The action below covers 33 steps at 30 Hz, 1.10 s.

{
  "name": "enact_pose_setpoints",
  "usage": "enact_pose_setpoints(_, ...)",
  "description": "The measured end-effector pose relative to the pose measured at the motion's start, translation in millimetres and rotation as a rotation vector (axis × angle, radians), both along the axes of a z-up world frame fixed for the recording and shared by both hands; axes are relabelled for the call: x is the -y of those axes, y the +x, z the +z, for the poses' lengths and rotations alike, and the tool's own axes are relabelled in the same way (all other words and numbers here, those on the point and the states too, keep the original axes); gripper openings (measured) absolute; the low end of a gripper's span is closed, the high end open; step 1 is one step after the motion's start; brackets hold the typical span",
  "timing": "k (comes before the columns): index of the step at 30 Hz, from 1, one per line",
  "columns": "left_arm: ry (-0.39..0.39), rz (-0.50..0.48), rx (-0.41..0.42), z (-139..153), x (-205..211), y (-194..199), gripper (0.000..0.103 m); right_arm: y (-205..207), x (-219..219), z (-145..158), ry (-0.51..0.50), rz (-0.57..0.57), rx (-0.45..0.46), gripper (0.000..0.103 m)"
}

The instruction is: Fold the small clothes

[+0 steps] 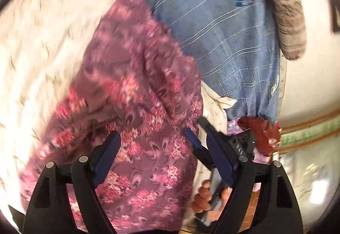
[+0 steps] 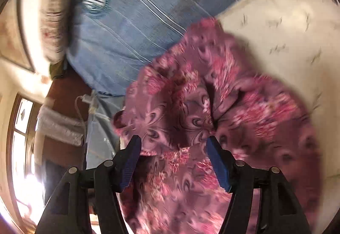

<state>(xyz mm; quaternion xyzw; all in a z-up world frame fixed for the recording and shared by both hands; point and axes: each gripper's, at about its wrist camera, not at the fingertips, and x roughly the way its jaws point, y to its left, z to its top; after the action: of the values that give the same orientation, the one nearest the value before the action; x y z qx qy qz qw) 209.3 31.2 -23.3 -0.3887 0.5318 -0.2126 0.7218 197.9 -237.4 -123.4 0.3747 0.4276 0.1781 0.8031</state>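
Pink floral garment point(image 1: 136, 119), one only, lying rumpled and bunched across a cream bedsheet point(image 1: 42, 47), filling the lower middle of the left wrist view and the centre to lower right of the right wrist view point(image 2: 201, 127). No neat fold visible yet: ridges and a deep crease at the middle, edges uneven; judged as early in the task, with flattening and every fold still to do. No other small clothes plainly visible, so just this one piece counted, though a scrap of lilac print near the right edge of the left view cannot be made out.

Left gripper point(image 1: 161, 142) at the bottom of its own view, fingers spread wide, blue pads point(image 1: 106, 161) hanging over the cloth with nothing pinched between them. Right gripper point(image 2: 173, 149) likewise at the bottom of its view, fingers parted fairly wide over the garment's bunched middle, holding nothing; also seen from the left view at lower right, gripped by a hand point(image 1: 204, 198).

Two grippers, one hand visible. One blue striped pillow point(image 2: 131, 21) toward the top of both views, one brown striped bolster point(image 1: 284, 13) at the upper right of the left view. Both pictures smeared with motion blur
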Motion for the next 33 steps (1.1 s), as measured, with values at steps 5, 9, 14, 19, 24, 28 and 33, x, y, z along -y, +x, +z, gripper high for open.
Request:
enact_pose_setpoints(5,-0.057,0.049,-0.072,-31,11,19,0.083,7,7,-9,0.117,-0.096,-0.005,0.066)
enact_pose_setpoints(9,-0.083,0.131,-0.146,-52,5,37,0.083,20,13,-1,0.036,-0.162,0.013,0.066)
enact_pose_setpoints(14,-0.099,0.18,-0.184,-66,-7,48,0.078,38,5,-17,-0.038,-0.163,-0.055,0.06)
enact_pose_setpoints(19,-0.058,0.21,-0.149,-59,-28,50,0.045,43,-31,-2,-0.233,0.015,-0.055,0.005)
enact_pose_setpoints(24,0.039,0.238,-0.104,-38,-60,49,0.031,21,-5,95,-0.209,-0.062,0.231,0.002)
enact_pose_setpoints(28,0.07,0.277,-0.111,-40,-87,46,0.028,8,27,122,-0.3,-0.148,0.288,0.002)
enact_pose_setpoints(33,0.079,0.357,-0.127,-49,-127,40,0.025,14,37,42,-0.391,-0.117,0.05,0.002)
